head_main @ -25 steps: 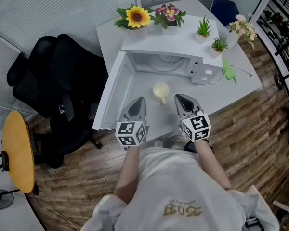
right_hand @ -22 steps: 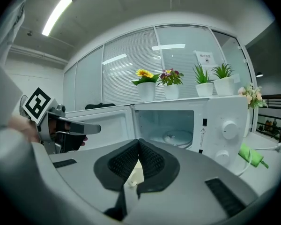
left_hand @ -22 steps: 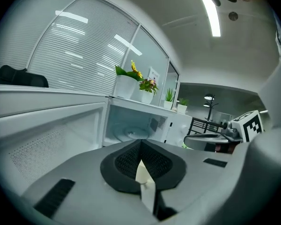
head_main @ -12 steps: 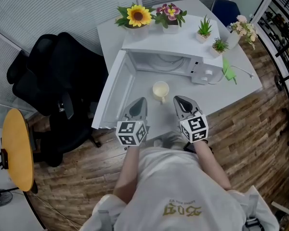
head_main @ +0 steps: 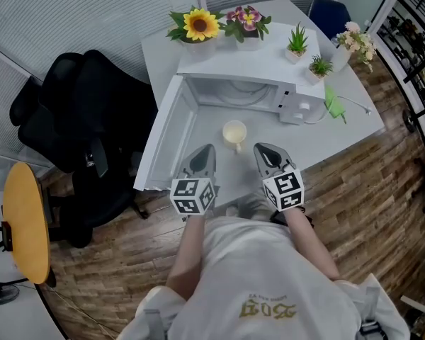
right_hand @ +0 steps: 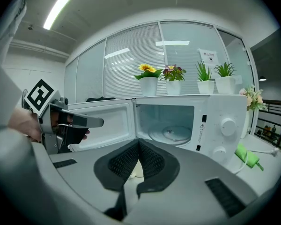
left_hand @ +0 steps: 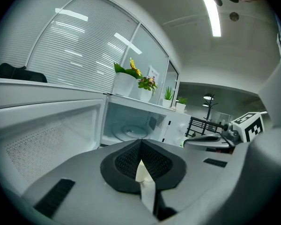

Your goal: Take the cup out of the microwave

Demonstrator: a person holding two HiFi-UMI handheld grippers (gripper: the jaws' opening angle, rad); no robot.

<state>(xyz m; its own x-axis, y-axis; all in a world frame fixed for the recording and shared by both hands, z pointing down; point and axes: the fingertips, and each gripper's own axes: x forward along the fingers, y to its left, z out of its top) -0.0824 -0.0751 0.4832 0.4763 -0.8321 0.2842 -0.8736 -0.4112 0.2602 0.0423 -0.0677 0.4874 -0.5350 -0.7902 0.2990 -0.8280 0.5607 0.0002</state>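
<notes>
A pale yellow cup (head_main: 234,132) stands on the white table (head_main: 354,129), just in front of the open white microwave (head_main: 235,91). The microwave's door (head_main: 164,137) is swung out to the left, and its glass turntable (right_hand: 175,133) is bare. My left gripper (head_main: 206,149) is shut and holds nothing; it hovers near the cup's left side, by the door. To the cup's right, my right gripper (head_main: 263,149) is likewise shut and holds nothing. Neither touches the cup. In each gripper view the dark pads (left_hand: 141,161) (right_hand: 138,159) meet.
Potted flowers (head_main: 202,27) and small plants (head_main: 298,44) stand on and behind the microwave. A green object (head_main: 334,105) and a white cable lie on the table at the right. A black office chair (head_main: 85,119) stands left of the table, and a round yellow table (head_main: 27,222) further left.
The right gripper has drifted slightly to the left and rolled a little. The left gripper and the cup have stayed in place.
</notes>
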